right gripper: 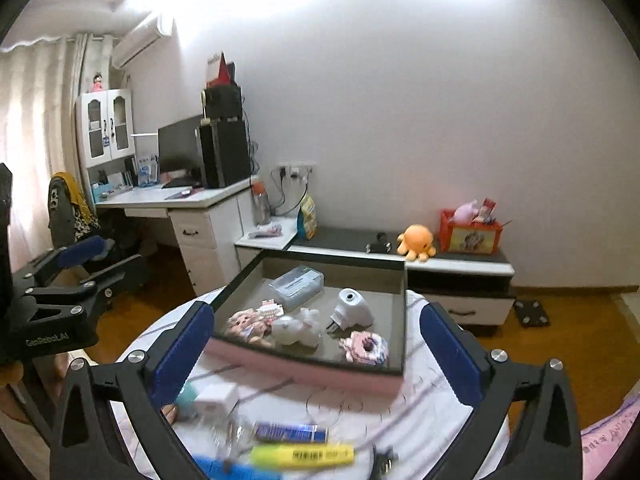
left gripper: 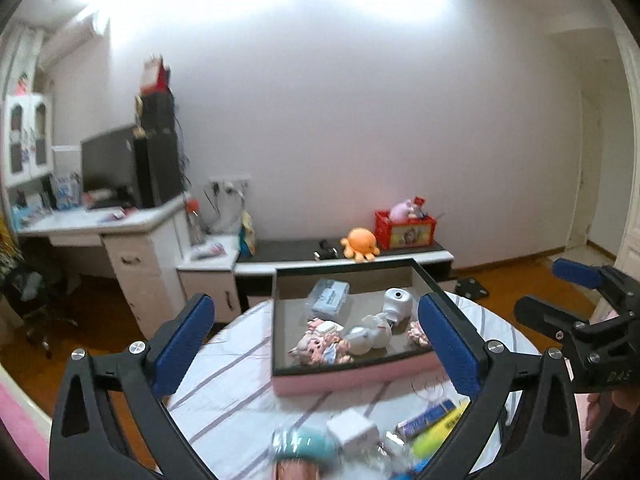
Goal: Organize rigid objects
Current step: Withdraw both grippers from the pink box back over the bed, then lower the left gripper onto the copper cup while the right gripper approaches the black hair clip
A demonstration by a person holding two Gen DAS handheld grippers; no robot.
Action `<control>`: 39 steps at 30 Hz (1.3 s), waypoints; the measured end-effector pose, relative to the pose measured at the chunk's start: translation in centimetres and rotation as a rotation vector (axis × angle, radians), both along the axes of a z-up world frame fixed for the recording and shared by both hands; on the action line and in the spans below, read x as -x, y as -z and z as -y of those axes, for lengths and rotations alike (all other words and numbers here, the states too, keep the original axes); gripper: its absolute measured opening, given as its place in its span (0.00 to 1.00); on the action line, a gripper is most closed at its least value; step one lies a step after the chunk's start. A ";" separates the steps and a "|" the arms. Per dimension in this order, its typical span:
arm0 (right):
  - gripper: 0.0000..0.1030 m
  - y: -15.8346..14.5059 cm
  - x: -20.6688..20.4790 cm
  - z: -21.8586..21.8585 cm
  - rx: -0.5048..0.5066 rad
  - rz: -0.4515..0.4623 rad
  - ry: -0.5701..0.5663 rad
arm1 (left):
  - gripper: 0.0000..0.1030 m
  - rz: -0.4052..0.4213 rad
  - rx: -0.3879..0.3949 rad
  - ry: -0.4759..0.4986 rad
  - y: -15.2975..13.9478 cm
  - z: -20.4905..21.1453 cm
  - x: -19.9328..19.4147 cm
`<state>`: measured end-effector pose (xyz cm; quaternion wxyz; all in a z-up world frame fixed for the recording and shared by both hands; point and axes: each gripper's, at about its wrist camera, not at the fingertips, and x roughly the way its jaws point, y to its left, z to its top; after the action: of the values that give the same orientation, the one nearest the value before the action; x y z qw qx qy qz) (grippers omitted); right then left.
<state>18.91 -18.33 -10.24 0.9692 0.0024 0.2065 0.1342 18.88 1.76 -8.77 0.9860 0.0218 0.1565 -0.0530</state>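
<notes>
While both hand-held grippers [left gripper: 316, 344] [right gripper: 316, 344] gape empty, yellow highlighter [right gripper: 304, 455] lies crosswise.

I see my left hand-held gripper [left gripper: 316, 344] held above the near edge of the bench [left gripper: 240, 360], its blue-padded fingers [left gripper: 184, 344] spread wide with nothing between them. My right hand-held gripper [right gripper: 316, 348] hangs beside it on the right, over the same near edge, fingers [right gripper: 452, 352] parted equally wide and gripping nothing. Both point the same way across the bench, level with each other and close together without touching.
</notes>
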 end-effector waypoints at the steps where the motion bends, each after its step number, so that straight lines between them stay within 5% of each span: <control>1: 1.00 -0.2 1.1 0.1 0.003 0.018 0.014 | 1.00 0.017 -0.007 -0.016 -0.1 0.1 1.3; 10: 1.00 -0.5 11.0 -0.1 0.041 0.125 0.133 | 1.00 0.088 0.012 -0.052 -0.2 0.0 10.9; 19: 1.00 -0.1 13.9 0.4 0.018 0.115 0.160 | 1.00 0.101 -0.005 -0.064 -0.3 -0.4 14.7; 30: 1.00 1.8 13.9 1.0 0.016 0.064 0.194 | 1.00 0.030 -0.044 -0.103 1.7 -1.6 13.6; 39: 1.00 7.1 10.4 2.1 0.027 -0.097 0.221 | 1.00 -0.205 -0.035 -0.156 8.0 -5.0 8.4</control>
<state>8.49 -20.40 -17.30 0.9668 0.0184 0.2536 0.0236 10.46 6.72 -16.80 0.9655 0.0212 0.2585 0.0246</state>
